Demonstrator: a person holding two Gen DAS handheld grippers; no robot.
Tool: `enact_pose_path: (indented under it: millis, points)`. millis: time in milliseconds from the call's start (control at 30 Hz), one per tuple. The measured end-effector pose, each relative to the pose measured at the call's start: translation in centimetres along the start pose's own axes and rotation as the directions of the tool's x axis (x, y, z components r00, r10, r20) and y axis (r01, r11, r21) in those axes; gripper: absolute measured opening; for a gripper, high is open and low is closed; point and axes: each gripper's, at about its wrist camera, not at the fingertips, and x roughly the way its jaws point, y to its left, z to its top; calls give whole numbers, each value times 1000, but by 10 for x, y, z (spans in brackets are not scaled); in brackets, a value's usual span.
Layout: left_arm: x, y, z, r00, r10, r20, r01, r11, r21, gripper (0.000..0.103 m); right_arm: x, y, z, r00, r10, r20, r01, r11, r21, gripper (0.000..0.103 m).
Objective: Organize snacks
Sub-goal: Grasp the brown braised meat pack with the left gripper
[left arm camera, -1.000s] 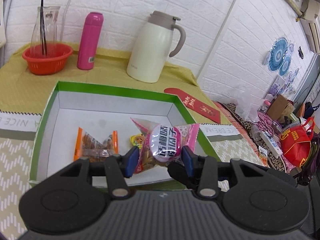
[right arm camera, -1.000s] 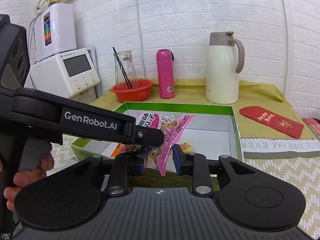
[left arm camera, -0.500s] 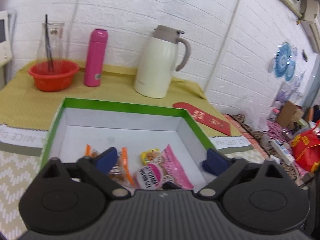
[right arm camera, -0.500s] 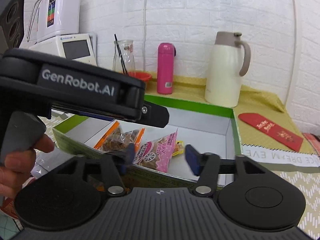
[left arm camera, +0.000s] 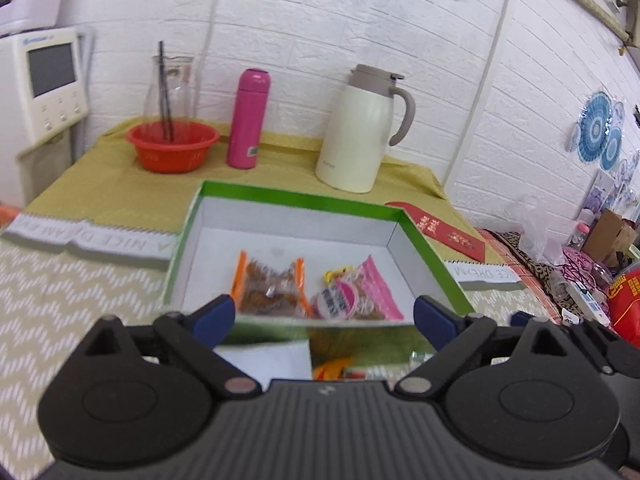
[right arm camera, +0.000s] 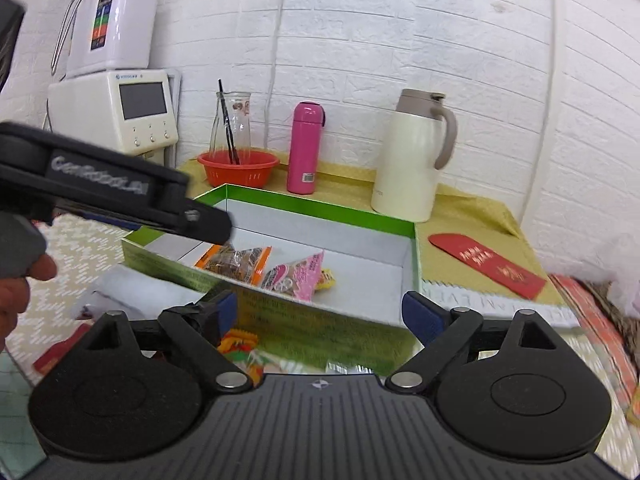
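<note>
A green-rimmed white box (left arm camera: 304, 200) (right arm camera: 320, 210) sits on the table. Inside lie an orange-edged snack packet (left arm camera: 268, 284) (right arm camera: 236, 260), a pink snack packet (left arm camera: 356, 294) (right arm camera: 296, 274) and a small yellow candy (left arm camera: 336, 274) (right arm camera: 326, 280). My left gripper (left arm camera: 324, 316) is open and empty, just before the box's near wall; its body (right arm camera: 120, 196) shows in the right wrist view. My right gripper (right arm camera: 328, 312) is open and empty at the box's near wall. More wrapped snacks (right arm camera: 240, 350) (left arm camera: 336, 368) lie on the table in front of the box.
A red basket with a glass bottle (left arm camera: 172, 148), a pink flask (left arm camera: 248, 120) and a cream jug (left arm camera: 364, 132) stand at the back. A red envelope (left arm camera: 444, 232) lies right of the box. A white appliance (right arm camera: 116, 108) stands at the left.
Both grippers opened and let go of the pink packet, which dropped into the box. Both grippers then pulled back and up from the box.
</note>
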Motion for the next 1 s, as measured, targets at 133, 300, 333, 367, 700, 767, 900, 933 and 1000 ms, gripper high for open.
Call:
enact_pose_path:
  millis: [133, 300, 333, 367, 700, 767, 900, 933, 1000]
  points:
    - [-30, -1, -29, 1000, 6, 18, -6, 1000, 12, 95, -33, -7, -28, 1000, 30, -6, -29, 998, 55, 103]
    - [-48, -5, -74, 1000, -4, -29, 5, 1000, 13, 95, -56, -7, -64, 999, 16, -48, -12, 996, 86, 103]
    - [-51, -6, -82, 999, -16, -43, 16, 1000, 13, 95, -59, -6, -71, 998, 19, -63, -14, 996, 86, 103]
    - [-53, -7, -89, 998, -27, -51, 28, 999, 19, 95, -61, -5, -77, 997, 23, -76, -16, 997, 81, 103]
    - [-79, -16, -105, 997, -70, -33, 72, 996, 53, 95, -58, -13, -87, 996, -25, -88, 29, 999, 35, 103]
    - [-83, -19, -103, 994, -104, -26, 106, 992, 62, 95, -57, -17, -83, 995, -68, -75, 69, 997, 18, 103]
    - [-74, -27, -100, 983, -175, -52, 178, 982, 59, 95, -59, -37, -84, 993, -87, -83, 94, 991, 96, 103]
    - [-68, -30, -99, 978, -197, -72, 201, 978, 52, 92, -61, -41, -86, 992, -89, -88, 99, 988, 116, 103]
    - [-53, -38, -98, 964, -238, -114, 245, 968, 48, 85, -61, -49, -89, 989, -106, -105, 121, 981, 150, 103]
